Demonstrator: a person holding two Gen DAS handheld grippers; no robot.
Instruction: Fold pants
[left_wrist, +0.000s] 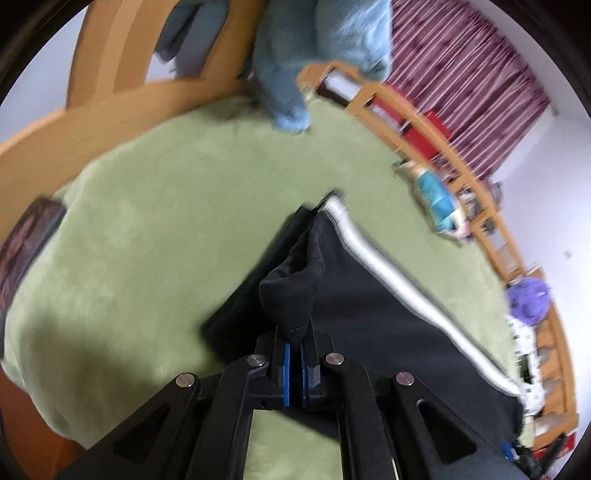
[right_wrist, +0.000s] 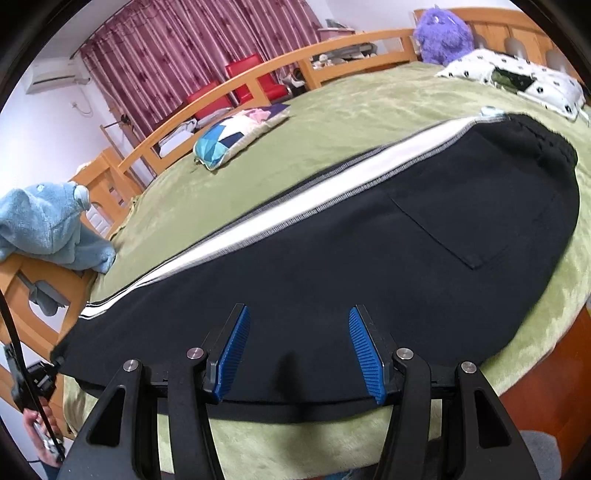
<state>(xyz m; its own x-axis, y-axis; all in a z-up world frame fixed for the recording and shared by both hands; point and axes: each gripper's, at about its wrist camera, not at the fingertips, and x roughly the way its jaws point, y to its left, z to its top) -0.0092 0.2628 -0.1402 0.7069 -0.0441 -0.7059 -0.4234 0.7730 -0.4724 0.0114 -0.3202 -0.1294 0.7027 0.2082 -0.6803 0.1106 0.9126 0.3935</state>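
Pants (right_wrist: 369, 236), black with a white side stripe (right_wrist: 295, 195), are laid out flat across the green blanket (right_wrist: 332, 110) on the bed, waistband end toward the spotted pillow (right_wrist: 517, 79). Over on the left there's a blue plush toy (right_wrist: 48, 225) slumped on the wooden bed frame (right_wrist: 258, 79). The left gripper (left_wrist: 294, 334) is clamped tight on a bunched-up bit of the black fabric at the leg end, with that cloth puckered up between its blue pads (left_wrist: 286, 373). Further along, a patchwork pillow (right_wrist: 236, 131) sits by the rail. The right gripper (right_wrist: 298, 317) hangs over the near edge of the pants with its jaws apart, nothing pinched between them. A purple fuzzy toy (right_wrist: 441, 31) is at the far right by the headboard.
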